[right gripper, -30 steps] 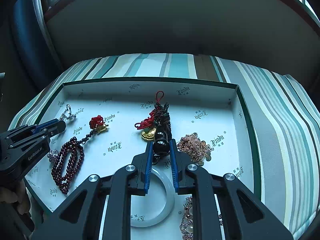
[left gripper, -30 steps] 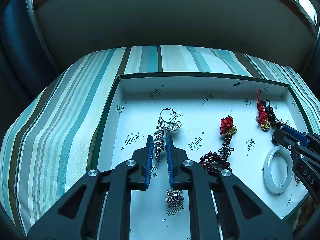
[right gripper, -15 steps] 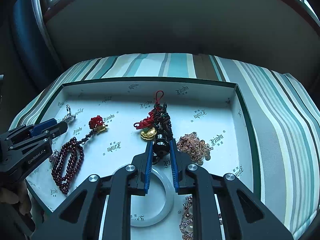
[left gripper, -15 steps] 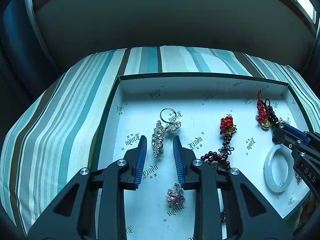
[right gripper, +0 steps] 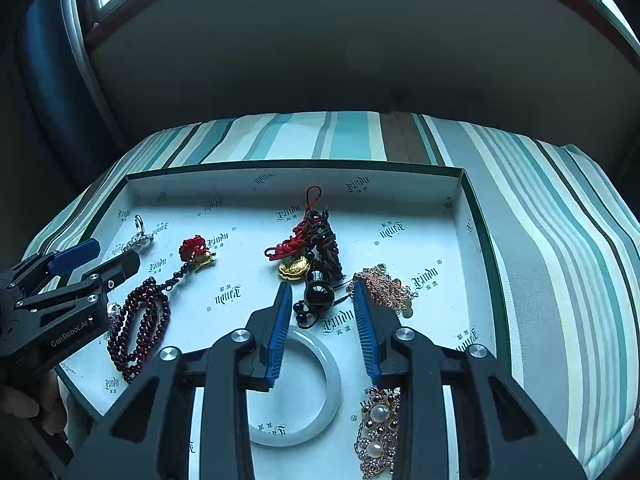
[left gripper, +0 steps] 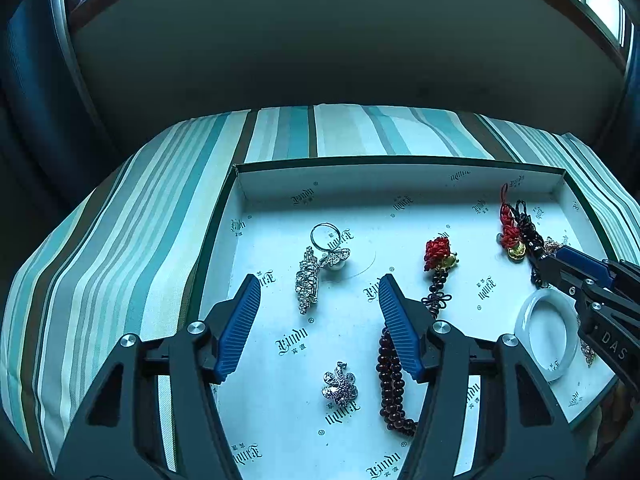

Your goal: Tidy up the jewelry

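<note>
Both tools hang over a shallow white box (left gripper: 400,168) that sits on a striped bed (left gripper: 120,240), and each has just been opening its jaws, so neither holds anything now.

The left tool (left gripper: 316,288) stands well open above the box's left half. The rhinestone clip (left gripper: 307,284) lies flat on the floor between and just beyond its blue pads, clear of both; it looks freshly set down there, next to the ring charm (left gripper: 330,244), probably to keep the silver pieces together toward the left edge. A small silver flower brooch (left gripper: 339,387) lies nearer the front edge.

The right tool (right gripper: 322,296) is open about halfway. The black bell (right gripper: 318,294) of the knotted cord charm (right gripper: 316,240) lies between its tips, untouched, with the cords stretched toward the back edge, apparently laid out straight to stay untangled. The white bangle (right gripper: 320,364) rests beneath this tool near the front edge, the rose-gold chain (right gripper: 384,286) just beside it to the right, and the dark red bead strand (left gripper: 394,380) at the middle.
</note>
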### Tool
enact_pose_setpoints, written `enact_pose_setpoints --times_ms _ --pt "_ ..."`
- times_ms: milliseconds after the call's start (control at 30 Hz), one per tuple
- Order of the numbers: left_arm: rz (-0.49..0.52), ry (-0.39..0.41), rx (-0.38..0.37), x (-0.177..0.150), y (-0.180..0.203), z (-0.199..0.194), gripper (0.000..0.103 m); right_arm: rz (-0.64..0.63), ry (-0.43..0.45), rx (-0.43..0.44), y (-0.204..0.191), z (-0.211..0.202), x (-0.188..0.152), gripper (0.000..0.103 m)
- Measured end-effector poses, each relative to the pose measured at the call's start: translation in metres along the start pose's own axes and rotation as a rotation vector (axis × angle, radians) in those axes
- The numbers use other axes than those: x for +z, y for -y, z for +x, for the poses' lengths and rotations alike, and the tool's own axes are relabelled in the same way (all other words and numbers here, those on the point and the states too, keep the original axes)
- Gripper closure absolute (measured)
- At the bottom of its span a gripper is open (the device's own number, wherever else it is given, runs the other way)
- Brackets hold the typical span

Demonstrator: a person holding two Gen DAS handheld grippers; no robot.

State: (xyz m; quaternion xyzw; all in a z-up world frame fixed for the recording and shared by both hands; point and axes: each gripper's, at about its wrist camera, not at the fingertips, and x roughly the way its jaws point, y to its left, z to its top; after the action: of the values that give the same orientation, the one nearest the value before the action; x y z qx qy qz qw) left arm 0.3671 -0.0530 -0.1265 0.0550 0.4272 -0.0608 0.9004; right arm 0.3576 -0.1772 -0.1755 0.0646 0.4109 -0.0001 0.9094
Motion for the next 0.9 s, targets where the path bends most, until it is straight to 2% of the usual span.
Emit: enact_pose_setpoints --times_ms 33,100,233,400,600,900 --pt "0.000 0.004 -0.002 0.000 0.000 -0.001 0.038 0.003 0.011 -0.004 0.001 -0.002 0.000 0.051" --pt "0.001 0.009 -0.004 0.001 0.001 -0.004 0.035 -0.002 0.016 -0.007 0.001 -0.005 0.000 0.051" --pt "0.005 0.037 0.012 0.001 0.003 -0.012 0.023 0.004 0.038 -0.006 0.002 -0.012 0.001 0.050" --pt "0.001 0.085 0.039 -0.003 0.004 -0.027 0.012 0.007 0.088 -0.031 0.005 -0.025 -0.003 0.038" --pt "0.002 0.104 0.068 -0.012 0.009 -0.040 0.011 0.017 0.105 -0.058 0.009 -0.036 -0.012 0.034" --pt "-0.018 0.099 0.066 -0.031 0.014 -0.053 0.011 0.019 0.111 -0.100 0.009 -0.048 -0.028 0.029"
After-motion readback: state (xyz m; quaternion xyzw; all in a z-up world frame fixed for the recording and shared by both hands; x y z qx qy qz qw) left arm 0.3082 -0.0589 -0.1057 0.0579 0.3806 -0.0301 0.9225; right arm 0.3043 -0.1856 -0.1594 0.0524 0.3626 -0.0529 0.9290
